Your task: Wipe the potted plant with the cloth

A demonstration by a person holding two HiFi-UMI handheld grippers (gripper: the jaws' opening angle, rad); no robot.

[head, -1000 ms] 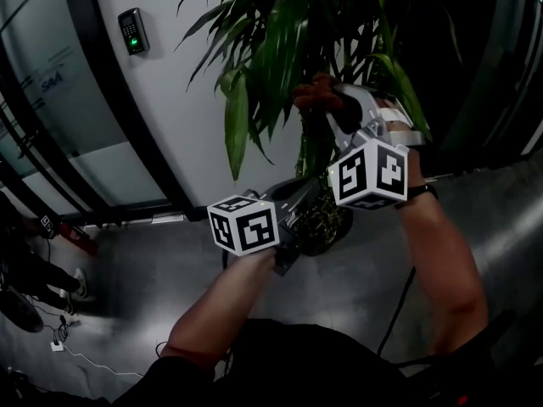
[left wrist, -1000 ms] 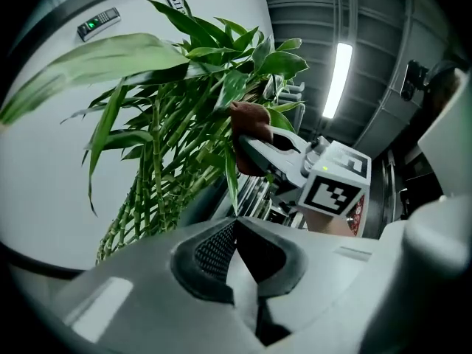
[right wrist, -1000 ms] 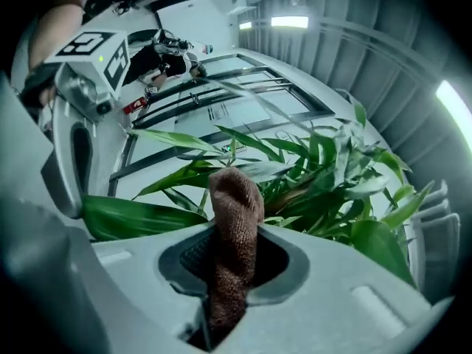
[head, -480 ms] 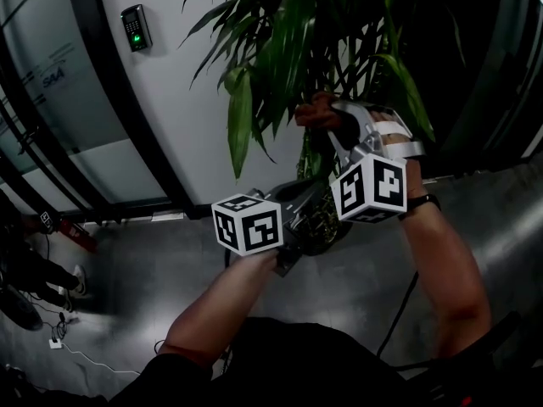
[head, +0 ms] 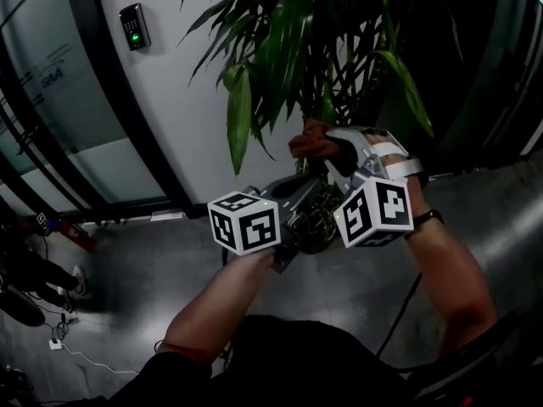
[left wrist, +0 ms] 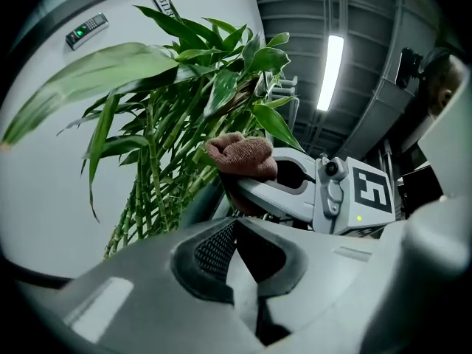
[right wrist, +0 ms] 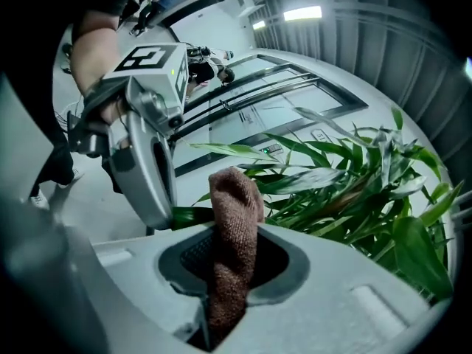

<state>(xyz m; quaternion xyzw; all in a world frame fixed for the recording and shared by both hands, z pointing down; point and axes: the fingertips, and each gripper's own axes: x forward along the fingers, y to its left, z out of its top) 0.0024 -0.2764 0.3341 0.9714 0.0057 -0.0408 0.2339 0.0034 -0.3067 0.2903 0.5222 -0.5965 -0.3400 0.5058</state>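
Brown cloth [right wrist: 236, 198] clamped in right tongs [right wrist: 225, 271], plant [right wrist: 354, 190] beyond.

Leaves and stalks of the plant [head: 288, 49] fill 11 to 2 o'clock, a dense screen with only narrow gaps between stems. A white wall [head: 178, 125] blocks 10 o'clock. Bare floor [head: 144, 261] at 8 and 4 o'clock leaves open room.

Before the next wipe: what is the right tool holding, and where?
The right tool is shut on the brown cloth, pinching its lower end; the rest stands free above the jaws.
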